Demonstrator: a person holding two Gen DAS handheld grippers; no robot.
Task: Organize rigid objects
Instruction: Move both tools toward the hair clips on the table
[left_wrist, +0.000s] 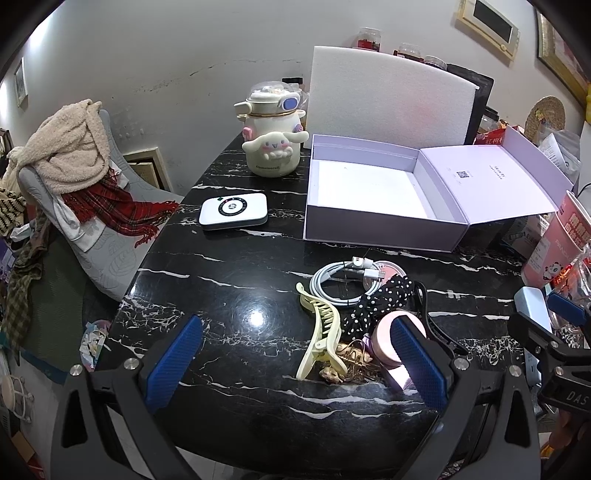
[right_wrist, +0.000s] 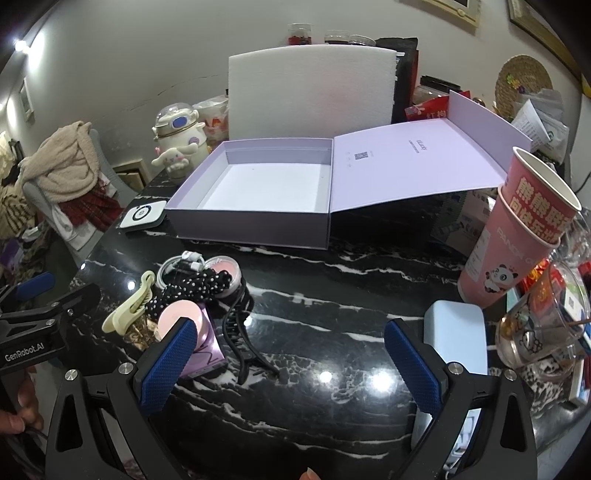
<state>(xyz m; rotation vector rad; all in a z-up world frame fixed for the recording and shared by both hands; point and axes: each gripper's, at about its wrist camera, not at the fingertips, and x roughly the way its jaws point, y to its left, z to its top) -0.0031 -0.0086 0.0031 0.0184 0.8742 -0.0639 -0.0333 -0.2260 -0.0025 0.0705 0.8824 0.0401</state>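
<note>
The left gripper (left_wrist: 295, 362) hovers above the near part of the black marble table (left_wrist: 236, 288). Its 2 fingers stand wide apart and hold nothing. The right gripper (right_wrist: 291, 362) hovers above the same table, further right. Its 2 fingers also stand wide apart and hold nothing.

A cluster of small items lies between the grippers and the box:
- A cream hair clip (left_wrist: 319, 332) lies at the left of the cluster.
- A coiled white cable (left_wrist: 341, 280) lies at the far side, partly on a round pink compact (right_wrist: 223, 269).
- A black dotted hair band (left_wrist: 376, 302) lies across the middle.
- A pink round case (left_wrist: 386, 341) lies just beside the left gripper's right finger, touching a purple item below it.
- A gold item (left_wrist: 351, 360) lies between the hair clip and the pink case; its kind cannot be told.
- A black hair clip (right_wrist: 238, 328) lies at the right edge of the cluster.

An open lilac box (left_wrist: 369, 188) stands behind the cluster, with its lid (left_wrist: 491, 181) folded out to the right. The box interior holds nothing. A white device (left_wrist: 233, 211) lies left of the box. A cream character jar (left_wrist: 271, 133) stands behind the device. A light blue case (right_wrist: 456, 339) lies just beside the right gripper's right finger. 2 stacked pink paper cups (right_wrist: 517, 229) stand at the right, tilted, near a glass (right_wrist: 543, 325).
</note>
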